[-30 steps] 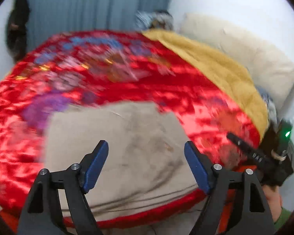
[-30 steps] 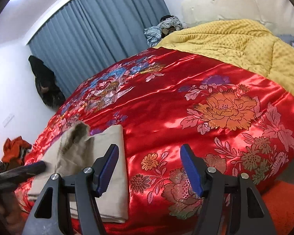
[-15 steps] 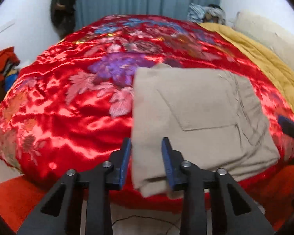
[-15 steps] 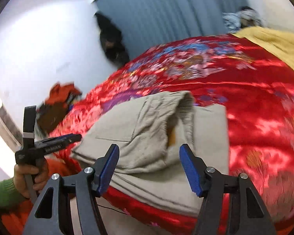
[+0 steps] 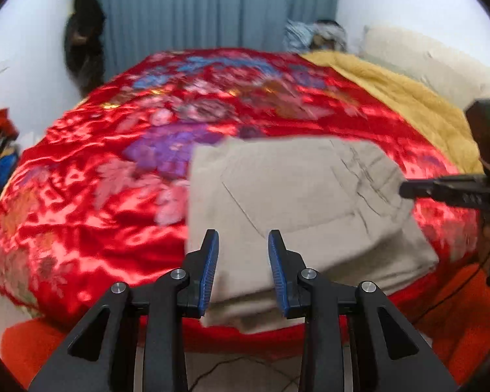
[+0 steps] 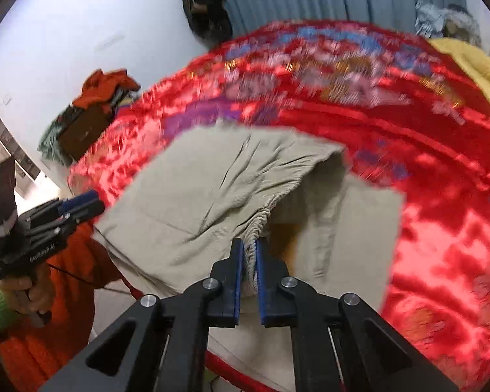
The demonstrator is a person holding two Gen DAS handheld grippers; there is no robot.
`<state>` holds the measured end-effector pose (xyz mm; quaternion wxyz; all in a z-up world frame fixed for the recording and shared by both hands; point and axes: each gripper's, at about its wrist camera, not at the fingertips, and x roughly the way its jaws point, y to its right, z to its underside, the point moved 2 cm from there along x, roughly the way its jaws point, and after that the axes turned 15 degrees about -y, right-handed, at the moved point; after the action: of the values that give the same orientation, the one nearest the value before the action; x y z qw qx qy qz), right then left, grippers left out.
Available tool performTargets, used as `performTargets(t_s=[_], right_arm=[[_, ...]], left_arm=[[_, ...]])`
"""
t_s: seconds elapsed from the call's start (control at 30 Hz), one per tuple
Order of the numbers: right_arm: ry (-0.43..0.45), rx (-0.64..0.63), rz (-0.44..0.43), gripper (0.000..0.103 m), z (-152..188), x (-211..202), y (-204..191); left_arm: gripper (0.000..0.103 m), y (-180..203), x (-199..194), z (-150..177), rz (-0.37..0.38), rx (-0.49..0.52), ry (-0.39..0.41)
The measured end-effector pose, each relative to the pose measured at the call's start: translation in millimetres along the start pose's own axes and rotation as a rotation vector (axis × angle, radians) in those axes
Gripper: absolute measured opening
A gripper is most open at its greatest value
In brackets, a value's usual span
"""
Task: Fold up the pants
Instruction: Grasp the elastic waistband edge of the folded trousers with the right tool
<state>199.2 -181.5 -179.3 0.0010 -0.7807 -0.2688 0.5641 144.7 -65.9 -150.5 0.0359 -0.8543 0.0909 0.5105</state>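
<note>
Folded beige pants lie on the red floral bedspread near the bed's front edge. My left gripper hovers over the pants' near left corner, its jaws partly open with a clear gap and nothing between them. My right gripper is shut on the pants' elastic waistband and holds it a little above the lower layer of the pants. The right gripper's body shows at the right edge of the left wrist view. The left gripper shows at the left of the right wrist view.
A yellow blanket covers the bed's right side beside a cream headboard. A pile of clothes sits left of the bed. Grey curtains hang behind, with a dark garment on the wall.
My right gripper closed on the pants' waistband. My left gripper widened slightly and shifted right over the pants' near corner.
</note>
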Motion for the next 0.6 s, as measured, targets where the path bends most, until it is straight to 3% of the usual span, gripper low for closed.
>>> performTargets(t_s=[0.07,0.13,0.2,0.27,0.33,0.4,0.6], right_arm=[[-0.062,0.026,0.028,0.008,4.2,15.1,13.2],[-0.119,0.023,0.026,0.009,7.1,30.5,17.7],[-0.11,0.058,-0.044,0.015,3.7,25.7,25.1],[-0.066,0.122,-0.118,0.03,1.8,12.6,40.2],[-0.065,0.173,-0.189,0.031,-1.6,6.1,57.5],[-0.132,0.172,-0.239,0.031,-4.5,12.8,63.6],[-0.245,0.08,-0.226,0.038,-5.5,40.0,52.0]], left_arm=[[0.028,12.0,33.8,1.4,0.003,0.04,-0.114],[0.027,16.2,47.4,4.4,-0.023,0.052,-0.14],[0.026,16.3,46.8,4.7,-0.017,0.052,-0.129],[0.026,14.7,46.2,3.1,-0.003,0.043,-0.13],[0.026,13.7,48.4,3.1,0.005,0.033,-0.132],[0.026,16.2,49.0,2.7,-0.004,0.039,-0.128],[0.026,18.9,48.7,4.5,-0.012,0.048,-0.127]])
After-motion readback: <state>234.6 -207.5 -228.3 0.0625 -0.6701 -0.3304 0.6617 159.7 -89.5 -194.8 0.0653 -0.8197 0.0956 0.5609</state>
